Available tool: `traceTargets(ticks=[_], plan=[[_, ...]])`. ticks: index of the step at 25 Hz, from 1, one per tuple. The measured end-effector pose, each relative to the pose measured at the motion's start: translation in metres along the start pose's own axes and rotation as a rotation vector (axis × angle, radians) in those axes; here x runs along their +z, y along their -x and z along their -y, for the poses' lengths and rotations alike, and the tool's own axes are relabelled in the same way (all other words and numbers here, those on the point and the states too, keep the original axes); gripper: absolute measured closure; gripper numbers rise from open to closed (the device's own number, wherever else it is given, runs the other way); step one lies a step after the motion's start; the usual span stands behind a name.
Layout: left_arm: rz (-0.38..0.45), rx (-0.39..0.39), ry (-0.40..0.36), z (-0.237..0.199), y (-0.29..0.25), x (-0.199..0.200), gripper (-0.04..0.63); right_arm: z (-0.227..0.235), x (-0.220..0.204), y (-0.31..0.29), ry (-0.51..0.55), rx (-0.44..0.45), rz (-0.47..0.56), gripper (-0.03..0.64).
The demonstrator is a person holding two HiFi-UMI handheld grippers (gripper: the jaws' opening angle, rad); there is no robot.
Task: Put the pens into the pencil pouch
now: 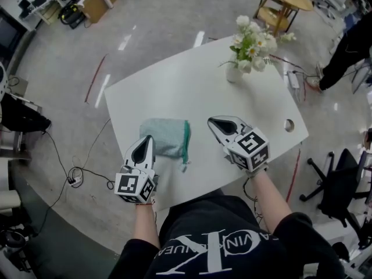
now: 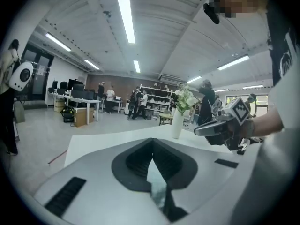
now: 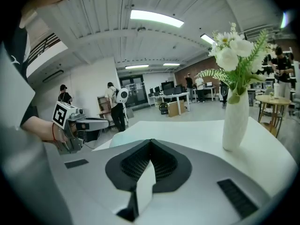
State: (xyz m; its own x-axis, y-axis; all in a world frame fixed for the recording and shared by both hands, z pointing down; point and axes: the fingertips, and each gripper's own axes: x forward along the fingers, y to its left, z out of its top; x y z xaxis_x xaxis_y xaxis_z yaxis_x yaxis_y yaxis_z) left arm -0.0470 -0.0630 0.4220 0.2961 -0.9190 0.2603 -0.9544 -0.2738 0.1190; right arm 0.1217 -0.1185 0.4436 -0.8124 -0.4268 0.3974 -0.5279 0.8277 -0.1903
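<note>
A teal fabric pencil pouch (image 1: 164, 136) lies flat near the front edge of the white table (image 1: 174, 86), its zip side toward the right. No pens show in any view. My left gripper (image 1: 147, 139) hovers at the pouch's left front corner, jaws closed together with nothing between them. My right gripper (image 1: 213, 121) hangs just right of the pouch, also shut and empty. In the left gripper view the left gripper (image 2: 151, 140) points across the table toward the right gripper (image 2: 198, 131). The right gripper view shows the right gripper (image 3: 150, 141) and, at left, the left gripper (image 3: 102, 122).
A white vase of flowers (image 1: 233, 72) stands at the table's far right, also seen as the vase (image 2: 176, 125) and the vase (image 3: 236, 121). A cable hole (image 1: 289, 125) sits near the right edge. A black chair (image 1: 337, 182) stands right of the table; cables run on the floor at left.
</note>
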Motion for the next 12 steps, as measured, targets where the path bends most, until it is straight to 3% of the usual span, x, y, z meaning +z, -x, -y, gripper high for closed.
traceTargets(ticks=[12], plan=[[0.187,0.092,-0.037,-0.021,0.027,0.07,0.592,-0.015,0.069,0.011,0.039,0.014,0.162,0.607]])
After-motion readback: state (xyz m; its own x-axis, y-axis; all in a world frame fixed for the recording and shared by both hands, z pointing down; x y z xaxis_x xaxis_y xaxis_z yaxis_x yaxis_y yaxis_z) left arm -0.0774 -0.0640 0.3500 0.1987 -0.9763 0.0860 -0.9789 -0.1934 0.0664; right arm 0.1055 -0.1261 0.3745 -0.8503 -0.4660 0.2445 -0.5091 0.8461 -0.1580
